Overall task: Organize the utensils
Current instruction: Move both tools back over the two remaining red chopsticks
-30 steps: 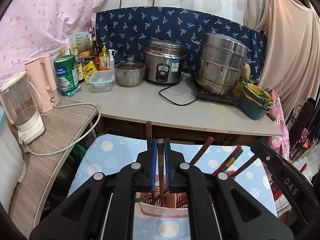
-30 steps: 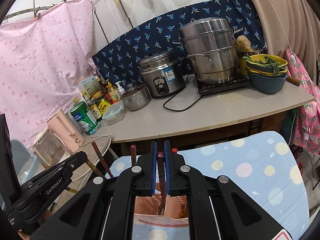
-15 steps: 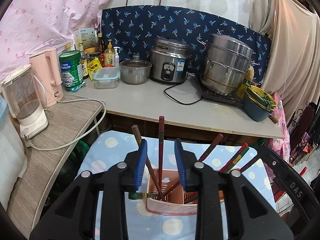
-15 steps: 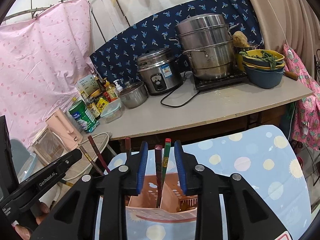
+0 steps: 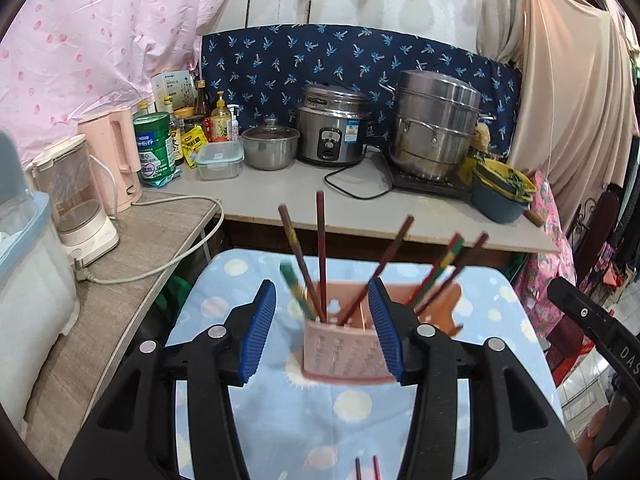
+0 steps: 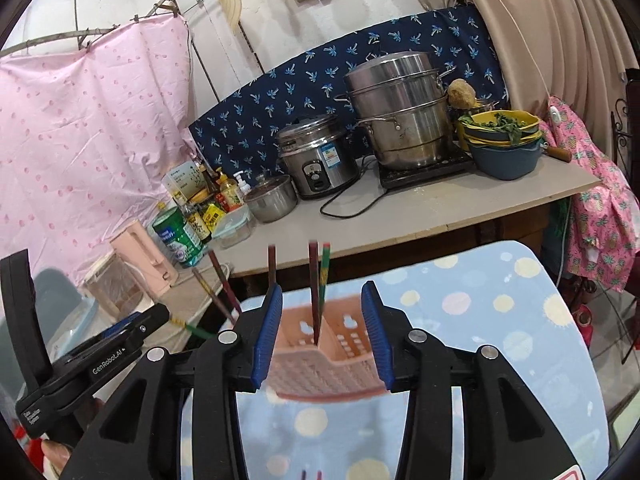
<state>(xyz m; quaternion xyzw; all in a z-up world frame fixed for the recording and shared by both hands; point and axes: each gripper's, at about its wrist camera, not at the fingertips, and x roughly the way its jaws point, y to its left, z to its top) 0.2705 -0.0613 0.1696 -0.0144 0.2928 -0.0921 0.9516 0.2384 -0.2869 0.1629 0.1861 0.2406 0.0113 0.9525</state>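
**Both grippers clear of the holder; two loose chopsticks lie near side**

Landmark: pink utensil holder (image 5: 344, 354), standing on the table with the dotted blue cloth (image 5: 280, 420).

- Chopsticks in holder (image 5: 321, 256): several already stand in it, leaning outward at various angles, upper ends fanned left and right. Motion blur on them, so exact count unclear.
- Left gripper (image 5: 326, 330): fingers part-open, having just been opening, nothing pinched between them. Holder sits just beyond the tips, framed by the gap.
- Right gripper (image 6: 320, 332): same, fingers just opened to a middling gap and empty. Holder (image 6: 324, 356) lies ahead and a little below, two sticks upright in its near cell.
- Loose chopsticks (image 5: 366, 467): a pair of red tips shows at the bottom edge of the left view, on the cloth, on the near side of the holder. Their long axis seems to run towards the holder; the rest is hidden.

Judgement: the next pick is probably that pair. It lies behind and below both sets of fingers, so either hand must draw back and dip. From the left view, the left gripper looks nearer.
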